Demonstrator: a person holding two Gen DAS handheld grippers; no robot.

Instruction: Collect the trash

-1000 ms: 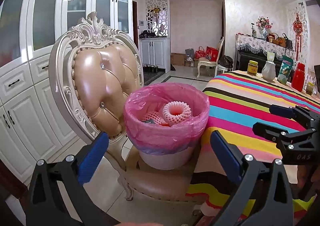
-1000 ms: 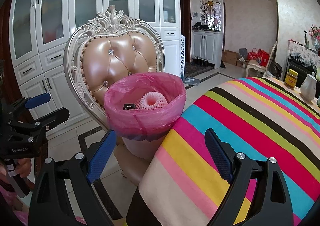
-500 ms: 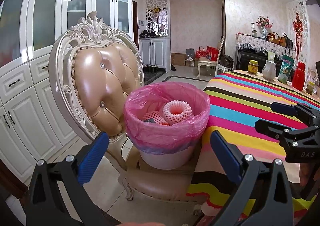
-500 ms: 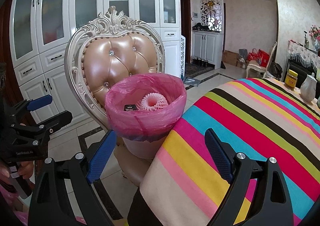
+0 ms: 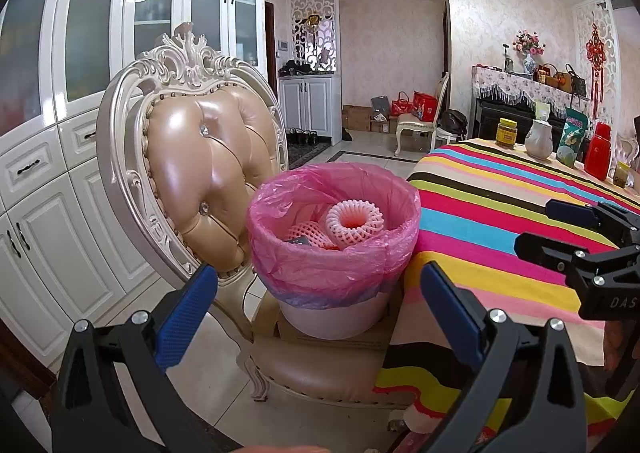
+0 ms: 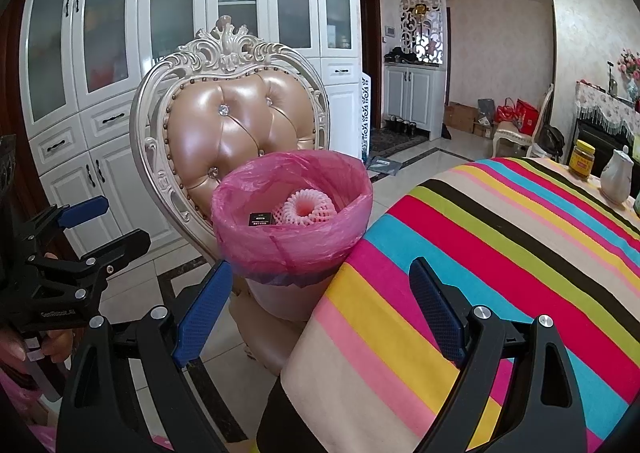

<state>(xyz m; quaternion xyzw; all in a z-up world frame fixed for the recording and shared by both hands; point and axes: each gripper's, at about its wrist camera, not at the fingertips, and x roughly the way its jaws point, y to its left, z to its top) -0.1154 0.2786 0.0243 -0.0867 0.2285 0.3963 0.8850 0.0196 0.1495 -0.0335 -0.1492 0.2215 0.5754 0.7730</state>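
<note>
Inside, the pink-lined bin [image 5: 334, 253] holds foam fruit nets [image 5: 352, 221] and a black packet [image 6: 262, 219].

The right gripper [image 5: 576, 229] read "DAS" on its body, cut off at the frame edge; the left gripper [image 6: 106, 223] bore small white lettering, unreadable.

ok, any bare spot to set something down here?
Yes: the striped tablecloth is bare from the pink-lined bin to the far end. That end is crowded: yellow jar, white jug, red flask. The chair seat is mostly taken.
</note>
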